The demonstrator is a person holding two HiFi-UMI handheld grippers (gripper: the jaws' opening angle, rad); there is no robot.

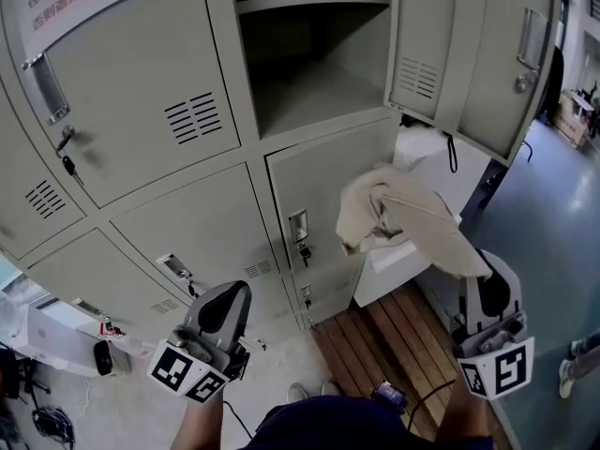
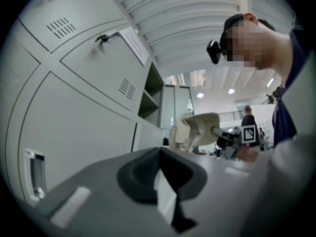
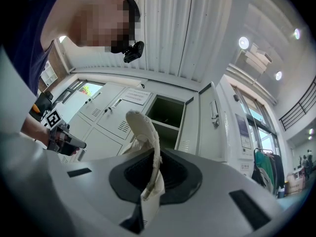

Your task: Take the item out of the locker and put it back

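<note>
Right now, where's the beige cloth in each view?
Head view: centre-right, the cloth hangs from the right gripper, below the open locker.
Left gripper view: centre, small, right of the open locker.
Right gripper view: lower centre, pinched in the jaws.
Shared landmark: the open locker.
</note>
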